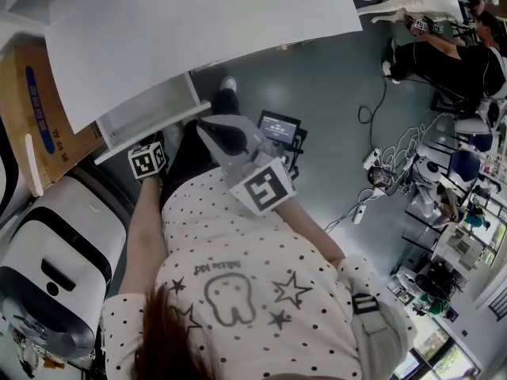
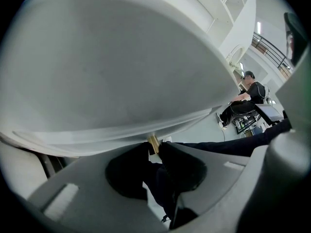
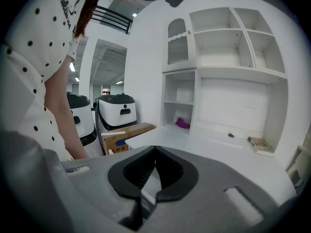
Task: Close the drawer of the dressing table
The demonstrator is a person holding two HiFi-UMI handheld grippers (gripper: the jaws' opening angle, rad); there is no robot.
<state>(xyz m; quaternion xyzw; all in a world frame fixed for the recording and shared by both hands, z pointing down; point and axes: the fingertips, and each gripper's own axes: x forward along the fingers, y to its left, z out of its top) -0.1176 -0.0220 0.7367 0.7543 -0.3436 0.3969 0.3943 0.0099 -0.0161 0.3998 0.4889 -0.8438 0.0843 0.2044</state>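
The white dressing table fills the top of the head view. Its drawer stands pulled out at the left. My left gripper is at the drawer front, shut on the small brass knob, which sits between the two black pad tips. In the head view only its marker cube shows, just below the drawer front. My right gripper hangs in front of the person's body, off the table, shut with nothing in it; in its own view the gripper has its pads meeting at the tips.
A cardboard box and a white-and-black machine stand left of the drawer. A small screen and cables lie on the floor. A seated person is at the far right. Shelves rise behind the tabletop.
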